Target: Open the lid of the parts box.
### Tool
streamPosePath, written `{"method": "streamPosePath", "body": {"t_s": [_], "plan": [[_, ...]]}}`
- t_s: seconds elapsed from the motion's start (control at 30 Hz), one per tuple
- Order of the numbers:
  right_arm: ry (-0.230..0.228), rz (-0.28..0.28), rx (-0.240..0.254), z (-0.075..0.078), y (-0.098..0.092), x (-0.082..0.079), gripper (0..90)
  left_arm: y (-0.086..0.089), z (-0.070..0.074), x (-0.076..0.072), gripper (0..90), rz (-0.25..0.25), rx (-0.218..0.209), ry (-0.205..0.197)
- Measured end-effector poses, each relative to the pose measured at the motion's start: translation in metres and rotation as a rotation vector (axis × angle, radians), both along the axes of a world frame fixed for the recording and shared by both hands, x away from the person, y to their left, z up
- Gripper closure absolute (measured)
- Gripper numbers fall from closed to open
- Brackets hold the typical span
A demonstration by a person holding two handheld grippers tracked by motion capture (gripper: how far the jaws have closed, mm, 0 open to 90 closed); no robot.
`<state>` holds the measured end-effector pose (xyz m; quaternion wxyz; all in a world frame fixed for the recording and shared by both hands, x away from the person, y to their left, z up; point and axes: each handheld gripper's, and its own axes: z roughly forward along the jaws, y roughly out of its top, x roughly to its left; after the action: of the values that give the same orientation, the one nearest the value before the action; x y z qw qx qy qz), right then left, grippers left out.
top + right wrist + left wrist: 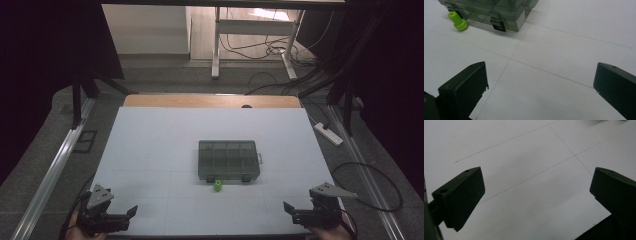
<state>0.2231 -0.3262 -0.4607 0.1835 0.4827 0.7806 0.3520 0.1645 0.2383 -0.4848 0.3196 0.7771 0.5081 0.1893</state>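
High view: a small bright-green plastic peg [218, 185] is standing just in front of the closed smoky-grey translucent plastic compartment box [229, 160]. Both the left gripper [131, 212] and right gripper [287, 207] are being held wide open, empty, well apart from the box. The peg should be approached low and squarely. No writing is readable.

White table [150, 150] bears box [229, 160], green peg [218, 186].

A bright green plastic peg [218, 185] stands against a translucent smoky grey-green compartment box [229, 160] with black latches [498, 26]. The bench [165, 145] is white, crossed by thin grey grid lines, with a tan wooden far edge. Both hand-held grippers, left [131, 212] and right [288, 209], are black with grey top plates.
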Motion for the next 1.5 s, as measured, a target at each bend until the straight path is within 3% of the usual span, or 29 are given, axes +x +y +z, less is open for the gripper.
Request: {"method": "streamPosePath", "body": {"t_s": [0.57,0.87,1.17,1.33,1.5], "plan": [[0.000,0.006,-0.009,0.000,0.002,0.000,0.0,0.001,0.000,0.001,0.0,-0.002,-0.005,0.013],[0.015,0.022,0.001,0.000,0.001,0.001,0.0,0.001,0.002,0.002,0.0,-0.007,-0.021,-0.005],[0.013,0.044,0.012,0.001,0.003,0.004,0.0,-0.004,0.005,0.009,0.0,-0.067,-0.041,-0.036],[0.006,0.064,0.009,0.002,0.004,0.006,0.0,-0.005,0.003,0.014,0.0,-0.083,-0.068,-0.025],[0.000,0.081,0.025,0.003,0.004,0.009,0.0,-0.008,0.003,0.018,0.0,-0.091,-0.065,-0.023]]}}
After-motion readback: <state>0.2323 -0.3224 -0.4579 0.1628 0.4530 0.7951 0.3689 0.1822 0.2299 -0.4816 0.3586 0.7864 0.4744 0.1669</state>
